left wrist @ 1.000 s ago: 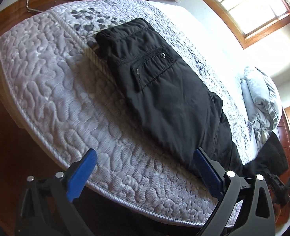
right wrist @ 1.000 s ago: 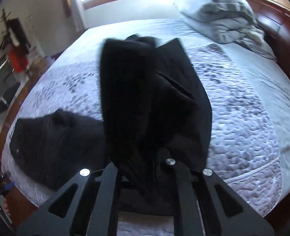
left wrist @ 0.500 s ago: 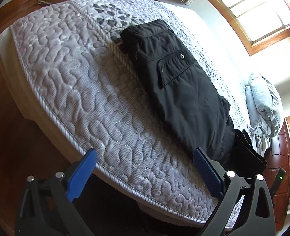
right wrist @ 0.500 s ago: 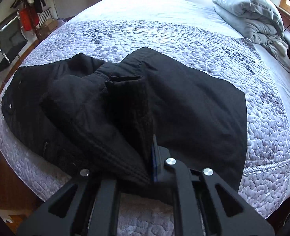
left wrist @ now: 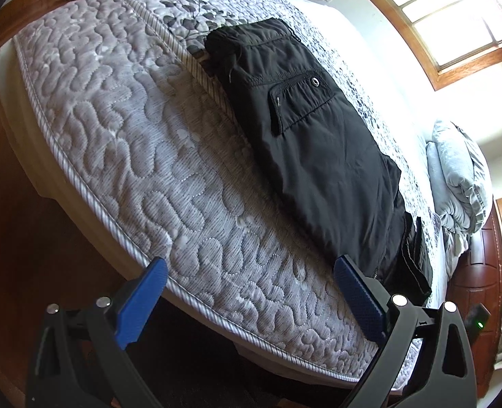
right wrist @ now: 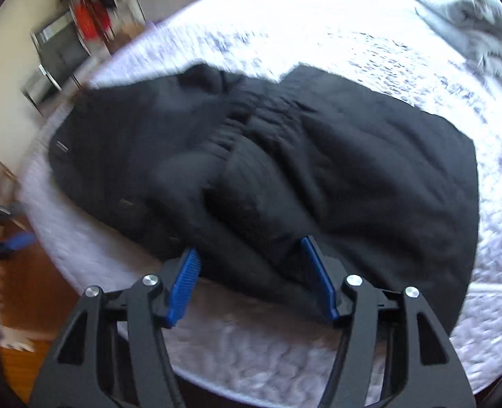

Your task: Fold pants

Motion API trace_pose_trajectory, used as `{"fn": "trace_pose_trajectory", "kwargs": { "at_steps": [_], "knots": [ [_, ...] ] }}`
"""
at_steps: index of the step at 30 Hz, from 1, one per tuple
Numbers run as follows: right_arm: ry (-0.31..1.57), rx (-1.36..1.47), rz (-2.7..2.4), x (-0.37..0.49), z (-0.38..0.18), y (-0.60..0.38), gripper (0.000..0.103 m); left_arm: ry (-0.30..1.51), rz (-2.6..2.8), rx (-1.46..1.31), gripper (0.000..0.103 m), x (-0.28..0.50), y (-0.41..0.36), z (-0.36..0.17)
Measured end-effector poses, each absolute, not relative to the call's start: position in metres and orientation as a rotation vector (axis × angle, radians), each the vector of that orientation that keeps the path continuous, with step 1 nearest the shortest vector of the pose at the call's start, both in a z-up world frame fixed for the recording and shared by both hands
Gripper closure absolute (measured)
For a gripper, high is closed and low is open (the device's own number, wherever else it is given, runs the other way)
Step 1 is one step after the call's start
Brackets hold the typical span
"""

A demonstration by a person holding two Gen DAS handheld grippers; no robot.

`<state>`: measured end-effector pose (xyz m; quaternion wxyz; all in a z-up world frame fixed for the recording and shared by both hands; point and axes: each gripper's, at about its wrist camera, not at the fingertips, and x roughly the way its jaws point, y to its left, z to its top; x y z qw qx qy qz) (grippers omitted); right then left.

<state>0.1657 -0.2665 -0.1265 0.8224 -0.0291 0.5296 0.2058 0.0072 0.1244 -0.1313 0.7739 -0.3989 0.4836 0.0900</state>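
Note:
The black pants (left wrist: 312, 142) lie on the quilted mattress (left wrist: 142, 142), waist at the far end, with a flap pocket showing. In the right wrist view the pants (right wrist: 285, 163) are folded over themselves, a bunched leg lying on top. My left gripper (left wrist: 251, 289) is open and empty, over the mattress edge, clear of the pants. My right gripper (right wrist: 251, 261) is open, its blue pads on either side of the near fold; the view is blurred.
A rumpled grey duvet (left wrist: 462, 176) sits at the head of the bed by a wooden headboard (left wrist: 479, 272). A wood floor (left wrist: 30, 238) lies beyond the mattress edge. A chair (right wrist: 57, 57) and red items stand by the far wall. A window (left wrist: 455, 23) is above.
My right gripper has opened and let go of the pant leg, which now lies folded over the rest. The left gripper has drawn back a little and stays open.

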Motion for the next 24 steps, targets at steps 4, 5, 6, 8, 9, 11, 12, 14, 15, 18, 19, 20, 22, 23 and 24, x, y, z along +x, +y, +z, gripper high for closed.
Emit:
{"fn": "trace_pose_trajectory", "kwargs": {
  "at_steps": [4, 5, 6, 8, 9, 11, 12, 14, 15, 18, 19, 20, 22, 23, 24],
  "knots": [
    [1.081, 0.029, 0.437, 0.164, -0.11, -0.28, 0.032, 1.055, 0.193, -0.855, 0.004, 0.01, 0.12, -0.132],
    [1.08, 0.021, 0.437, 0.166, -0.11, -0.278, 0.032, 1.058, 0.191, -0.854, 0.004, 0.011, 0.12, -0.132],
    [1.076, 0.004, 0.438, 0.168, -0.11, -0.274, 0.034, 1.06, 0.187, -0.854, 0.004, 0.012, 0.118, -0.132],
    [1.087, -0.03, 0.443, 0.169, -0.113, -0.264, 0.035, 1.063, 0.174, -0.848, 0.004, 0.014, 0.114, -0.132],
    [1.095, -0.046, 0.446, 0.17, -0.115, -0.261, 0.037, 1.065, 0.169, -0.842, 0.004, 0.014, 0.113, -0.131],
    [1.112, -0.075, 0.458, 0.17, -0.12, -0.253, 0.039, 1.069, 0.167, -0.83, 0.004, 0.015, 0.11, -0.131],
    [1.117, -0.09, 0.452, 0.17, -0.123, -0.251, 0.042, 1.071, 0.167, -0.829, 0.004, 0.015, 0.11, -0.131],
    [1.122, -0.112, 0.428, 0.171, -0.13, -0.25, 0.048, 1.079, 0.171, -0.837, 0.004, 0.015, 0.11, -0.133],
    [1.13, -0.113, 0.415, 0.172, -0.133, -0.25, 0.053, 1.081, 0.172, -0.839, 0.004, 0.015, 0.11, -0.134],
    [1.163, -0.075, 0.402, 0.177, -0.144, -0.257, 0.068, 1.086, 0.176, -0.838, 0.004, 0.016, 0.11, -0.136],
    [1.169, -0.064, 0.403, 0.178, -0.146, -0.259, 0.073, 1.087, 0.174, -0.837, 0.004, 0.016, 0.109, -0.136],
    [1.177, -0.051, 0.414, 0.178, -0.147, -0.261, 0.087, 1.088, 0.173, -0.834, 0.004, 0.016, 0.108, -0.137],
    [1.166, -0.042, 0.417, 0.178, -0.145, -0.263, 0.09, 1.093, 0.172, -0.83, 0.004, 0.017, 0.107, -0.138],
    [1.16, -0.04, 0.421, 0.177, -0.143, -0.263, 0.091, 1.097, 0.171, -0.829, 0.004, 0.017, 0.106, -0.139],
    [1.154, -0.036, 0.427, 0.176, -0.14, -0.263, 0.091, 1.099, 0.171, -0.829, 0.004, 0.017, 0.106, -0.14]
  ]
}}
